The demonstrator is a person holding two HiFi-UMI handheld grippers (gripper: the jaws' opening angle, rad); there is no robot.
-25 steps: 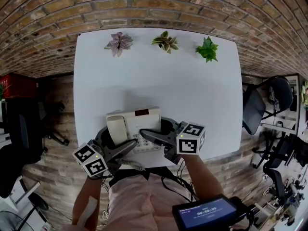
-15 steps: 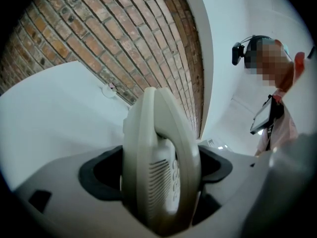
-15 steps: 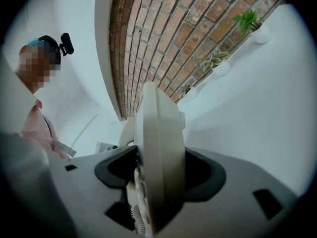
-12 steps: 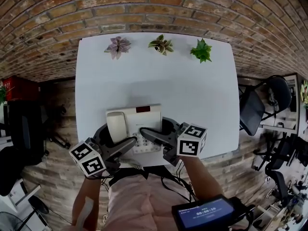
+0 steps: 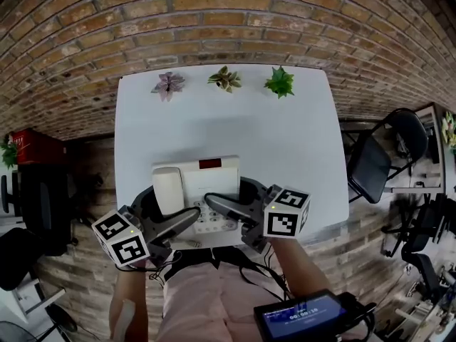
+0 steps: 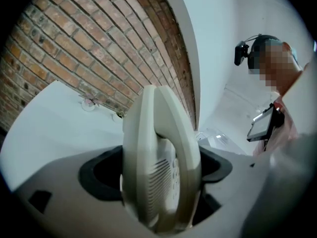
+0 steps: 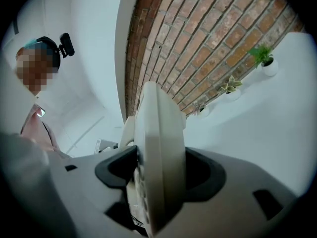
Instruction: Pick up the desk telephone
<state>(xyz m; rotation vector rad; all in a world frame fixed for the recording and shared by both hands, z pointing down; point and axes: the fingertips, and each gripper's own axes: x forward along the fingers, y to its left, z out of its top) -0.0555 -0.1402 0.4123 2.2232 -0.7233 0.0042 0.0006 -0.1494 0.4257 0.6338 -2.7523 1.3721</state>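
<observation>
The cream desk telephone (image 5: 203, 184), with its handset on the left and a dark display strip, is held up over the near part of the white table (image 5: 285, 134). My left gripper (image 5: 166, 211) is shut on its handset side. My right gripper (image 5: 235, 198) is shut on its keypad side. In the left gripper view the telephone (image 6: 158, 157) stands on edge between the jaws of the left gripper (image 6: 161, 180), handset towards the camera. The right gripper view shows the telephone's (image 7: 156, 152) thin edge clamped in the right gripper (image 7: 158, 175). Its curly cord hangs under the body.
Three small potted plants (image 5: 169, 84) (image 5: 224, 78) (image 5: 279, 81) line the table's far edge against the brick wall. A black office chair (image 5: 377, 162) stands right of the table and a red box (image 5: 32, 148) on the left. A dark screen (image 5: 306, 315) sits at the person's waist.
Both grippers have risen together with the telephone clamped between them. The table and plants now look smaller and farther below. The grip on each side looks the same.
</observation>
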